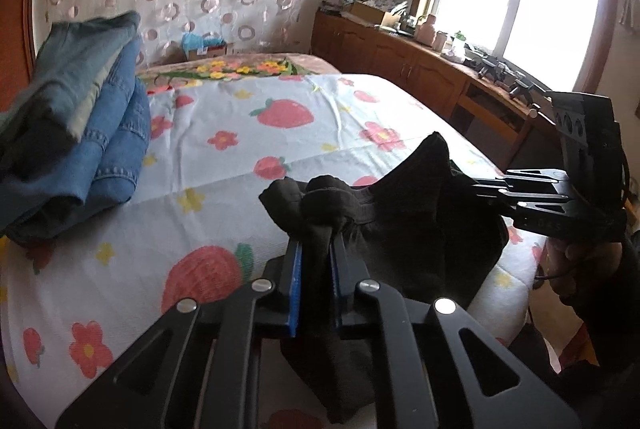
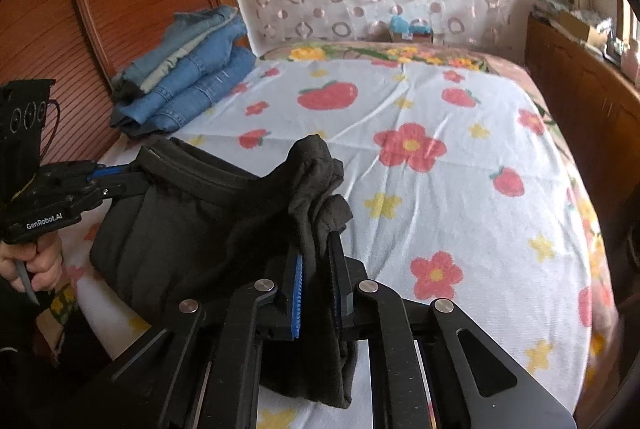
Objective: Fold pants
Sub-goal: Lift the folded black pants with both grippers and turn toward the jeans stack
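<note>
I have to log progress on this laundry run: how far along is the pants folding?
Done: a stack of folded jeans sits at the far left of the bed. In hand: the left tongs and right tongs each pinch the dark pants, bunched and unfolded. Left: spreading and folding this pair.

Two tongs: left tongs (image 1: 316,249), right tongs (image 2: 320,261), each clamped on one pair of dark pants (image 2: 192,221) near the bed's (image 2: 460,229) front edge. One stack of folded jeans (image 2: 188,85) at the bed's far left corner. One small box (image 2: 412,29) past the far edge.
</note>
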Demonstrator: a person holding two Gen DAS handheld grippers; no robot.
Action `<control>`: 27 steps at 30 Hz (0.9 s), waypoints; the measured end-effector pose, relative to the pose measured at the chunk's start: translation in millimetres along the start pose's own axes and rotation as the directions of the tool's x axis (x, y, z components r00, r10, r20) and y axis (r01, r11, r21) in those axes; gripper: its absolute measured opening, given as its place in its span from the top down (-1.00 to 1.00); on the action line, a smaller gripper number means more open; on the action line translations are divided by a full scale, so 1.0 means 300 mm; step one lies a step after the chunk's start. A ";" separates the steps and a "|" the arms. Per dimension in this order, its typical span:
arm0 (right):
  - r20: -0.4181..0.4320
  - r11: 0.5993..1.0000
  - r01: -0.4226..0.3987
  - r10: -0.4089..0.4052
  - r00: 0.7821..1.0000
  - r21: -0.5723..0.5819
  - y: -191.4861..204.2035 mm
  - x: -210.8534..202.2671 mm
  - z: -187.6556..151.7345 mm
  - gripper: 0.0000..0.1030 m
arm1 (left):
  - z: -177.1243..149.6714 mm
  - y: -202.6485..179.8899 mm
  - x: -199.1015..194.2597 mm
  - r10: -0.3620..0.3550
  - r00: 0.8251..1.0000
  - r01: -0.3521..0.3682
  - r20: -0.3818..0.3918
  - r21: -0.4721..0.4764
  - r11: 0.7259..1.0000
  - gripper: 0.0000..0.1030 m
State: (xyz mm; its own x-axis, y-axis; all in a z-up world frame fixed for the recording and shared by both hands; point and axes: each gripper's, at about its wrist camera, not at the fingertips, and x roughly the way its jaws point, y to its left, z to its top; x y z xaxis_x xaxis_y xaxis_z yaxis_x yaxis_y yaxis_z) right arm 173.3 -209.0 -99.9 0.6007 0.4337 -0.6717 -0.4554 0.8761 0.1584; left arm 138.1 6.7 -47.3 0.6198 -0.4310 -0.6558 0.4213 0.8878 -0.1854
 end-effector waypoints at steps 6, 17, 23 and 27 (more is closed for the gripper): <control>0.043 1.000 0.010 -0.009 0.999 -0.009 0.016 -0.068 0.014 0.85 | 0.022 -0.039 -0.046 -0.007 0.999 0.006 0.038 0.021 1.000 0.85; 0.118 0.997 0.056 -0.050 0.992 -0.046 0.043 -0.174 0.063 0.85 | 0.100 -0.097 -0.114 0.015 0.995 -0.021 0.096 0.059 0.998 0.85; 0.152 0.995 0.073 -0.062 0.986 -0.069 0.050 -0.211 0.097 0.85 | 0.137 -0.118 -0.139 0.020 0.993 -0.029 0.120 0.073 0.997 0.85; 0.171 0.994 0.077 -0.062 0.983 -0.083 0.051 -0.226 0.124 0.85 | 0.162 -0.122 -0.154 0.029 0.990 -0.041 0.140 0.081 0.996 0.85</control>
State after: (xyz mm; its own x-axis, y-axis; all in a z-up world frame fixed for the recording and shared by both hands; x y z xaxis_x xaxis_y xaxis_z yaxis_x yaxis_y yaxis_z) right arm 150.1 -217.2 -24.9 0.7313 0.4080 -0.5466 -0.4608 0.8863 0.0450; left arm 126.1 -13.7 25.3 0.7181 -0.4233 -0.5524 0.4477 0.8887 -0.0989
